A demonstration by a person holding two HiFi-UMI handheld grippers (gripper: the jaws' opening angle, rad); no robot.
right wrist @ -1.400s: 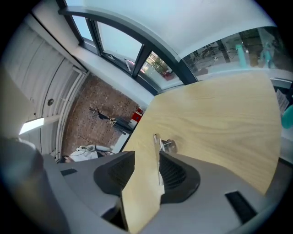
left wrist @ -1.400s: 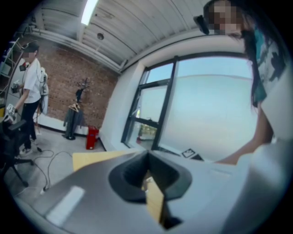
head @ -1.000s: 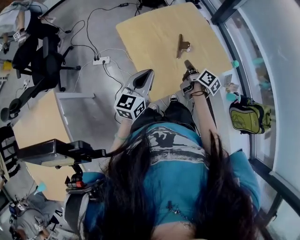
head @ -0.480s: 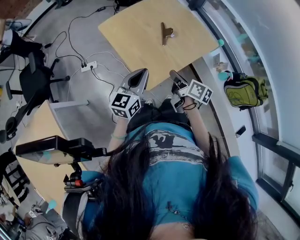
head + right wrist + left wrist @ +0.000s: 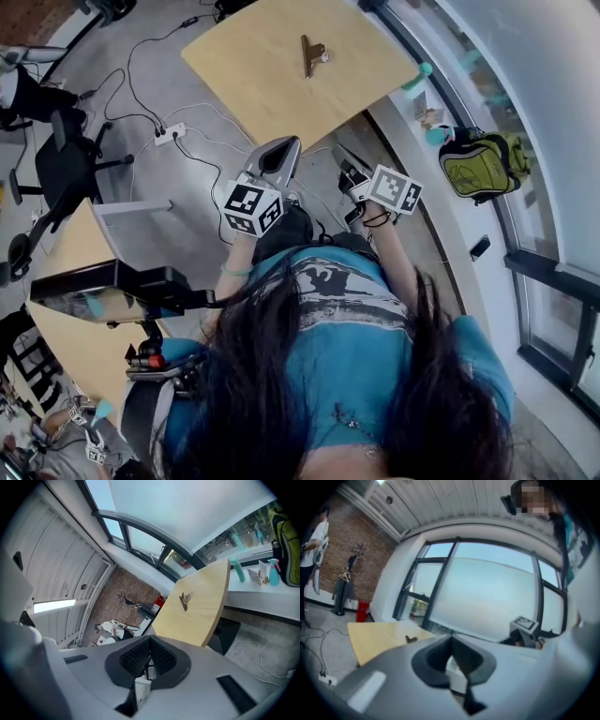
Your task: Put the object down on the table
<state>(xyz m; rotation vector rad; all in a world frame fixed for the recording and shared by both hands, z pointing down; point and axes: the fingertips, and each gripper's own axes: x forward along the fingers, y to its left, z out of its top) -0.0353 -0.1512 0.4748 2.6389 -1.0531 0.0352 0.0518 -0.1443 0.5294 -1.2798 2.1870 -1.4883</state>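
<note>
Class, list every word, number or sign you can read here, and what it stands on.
None can be read.
Marker cube: black-and-white squares, no letters.
White card: too small.
Shirt print: too blurred.

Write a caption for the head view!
Small brown clip lies on the pale wooden table; left gripper and right gripper, both shut, hover nearby.

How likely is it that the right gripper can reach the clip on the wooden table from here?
Probably not. The right gripper, jaws shut and empty, hangs short of the table, and the clip lies well in from its near edge. Nothing stands between them, so stepping closer should do.
</note>
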